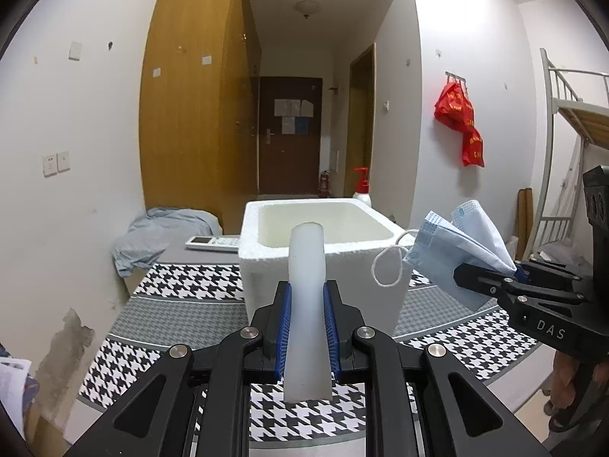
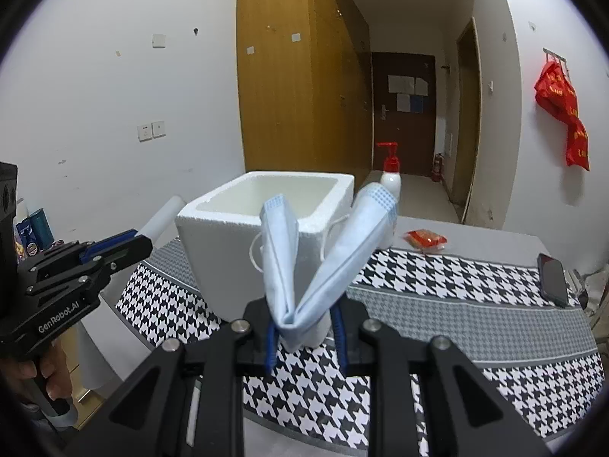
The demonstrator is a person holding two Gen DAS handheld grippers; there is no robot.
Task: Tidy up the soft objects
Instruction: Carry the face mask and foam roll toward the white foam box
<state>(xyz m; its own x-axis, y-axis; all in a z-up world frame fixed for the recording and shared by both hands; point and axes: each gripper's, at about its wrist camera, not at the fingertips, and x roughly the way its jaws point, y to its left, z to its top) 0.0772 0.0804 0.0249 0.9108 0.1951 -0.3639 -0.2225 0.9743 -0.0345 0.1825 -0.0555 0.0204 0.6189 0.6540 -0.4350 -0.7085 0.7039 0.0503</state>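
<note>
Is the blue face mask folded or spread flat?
Folded. The right hand-held gripper pinches the blue face mask at its crease, and the two halves fan apart in a V before the white foam box.

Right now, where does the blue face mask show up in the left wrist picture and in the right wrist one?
Left wrist view: the blue face mask is at the right, clamped in the right gripper, beside the white foam box.
Right wrist view: the mask is at centre, folded, standing up from the gripper in front of the foam box.
Shared landmark: the red-pump bottle behind the box.
</note>
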